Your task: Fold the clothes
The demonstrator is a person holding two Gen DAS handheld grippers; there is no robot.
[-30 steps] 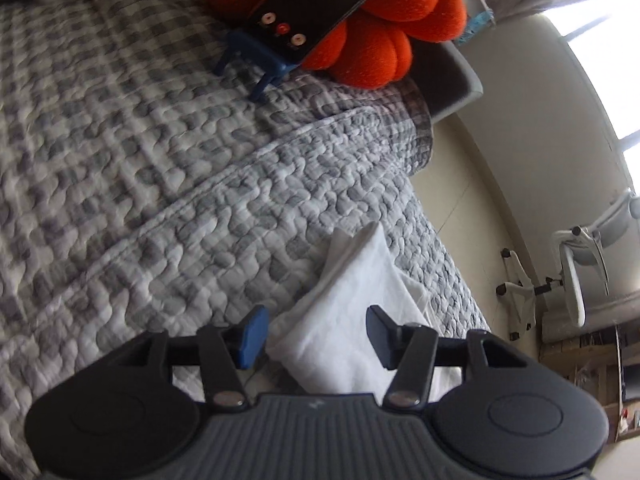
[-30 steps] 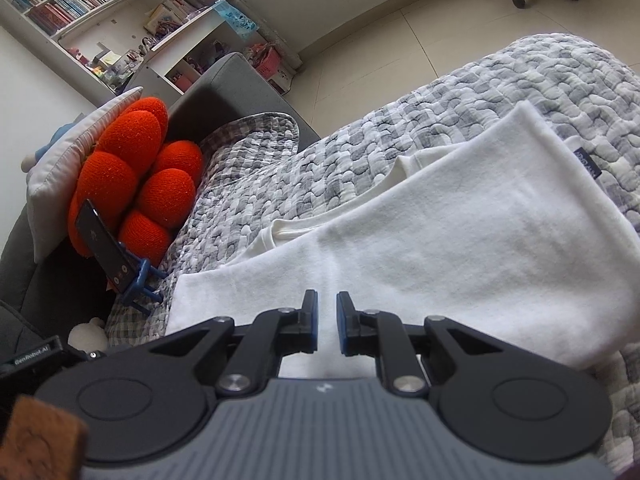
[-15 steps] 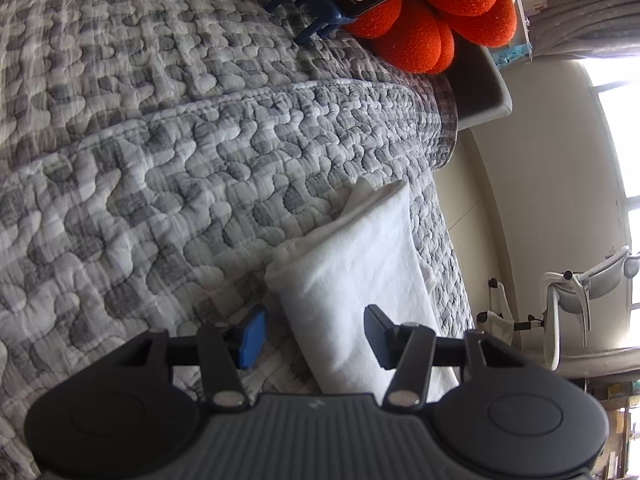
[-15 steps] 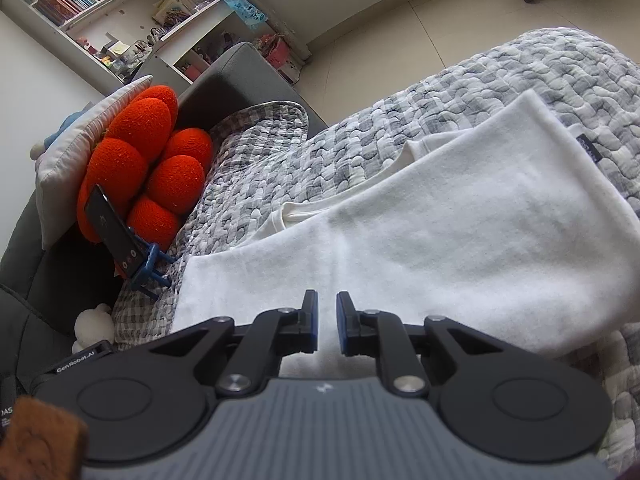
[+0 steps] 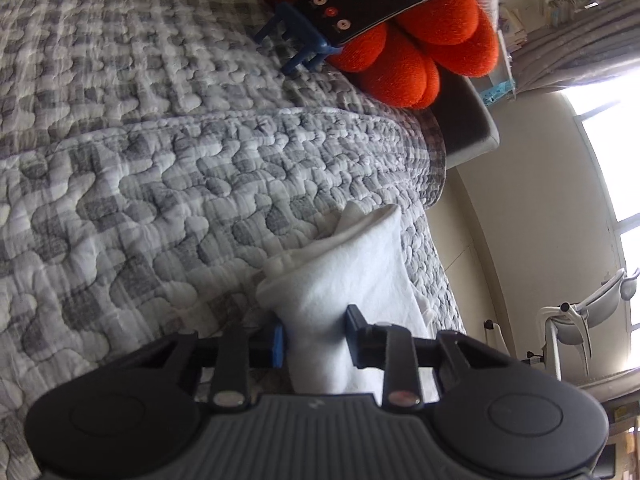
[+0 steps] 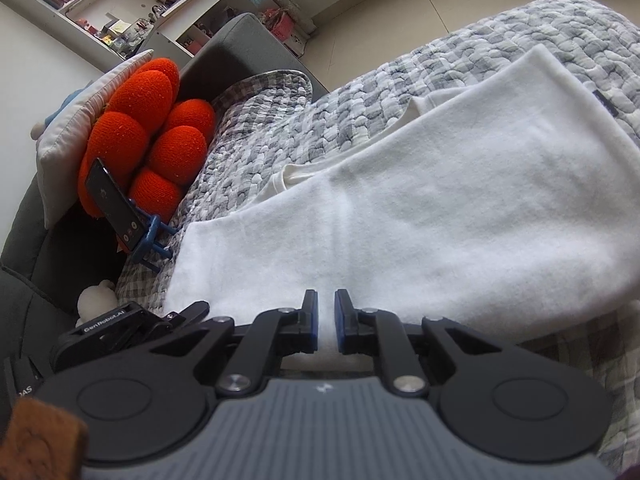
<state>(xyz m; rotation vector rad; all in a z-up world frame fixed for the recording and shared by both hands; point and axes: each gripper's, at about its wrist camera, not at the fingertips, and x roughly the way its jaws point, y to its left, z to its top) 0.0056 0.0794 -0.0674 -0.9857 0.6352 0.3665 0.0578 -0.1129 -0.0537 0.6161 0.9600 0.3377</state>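
Two views, left wrist first:
Left hand-held gripper: its jaws are closing, with a bunched corner of the white garment between them; the blue pad sits against the cloth on one side and the dark finger against the other, so I read this as a pinch taking hold.
Why held so: the corner is the handle for a fold; gripping it at the edge lets the whole panel be carried over in one piece, I judge.
Where the garment is: on the grey quilted bed cover, running from the jaws toward 1 o'clock, close to the bed's edge.
Beyond: an orange cushion at 12 o'clock with a phone leaning on it in a blue stand; an office chair at 3 o'clock on the floor.
Change from a second ago: the jaws stood wide either side of the corner; now they have narrowed onto it, and the bed fills more of the frame.

Right wrist view:
Right hand-held gripper: closing to a slit, with white fabric in the narrow gap, gripping the garment's near hem.
Why held so: with both near corners pinned, the hem can lift evenly, I judge.
Where the garment is: spread flat on the bed cover, already folded lengthwise, a sleeve peeping out at 11 o'clock.
Beyond: cushion and phone at 10 o'clock.
Change: the gap has tightened slightly; the left tool's black body now shows at 8 o'clock.
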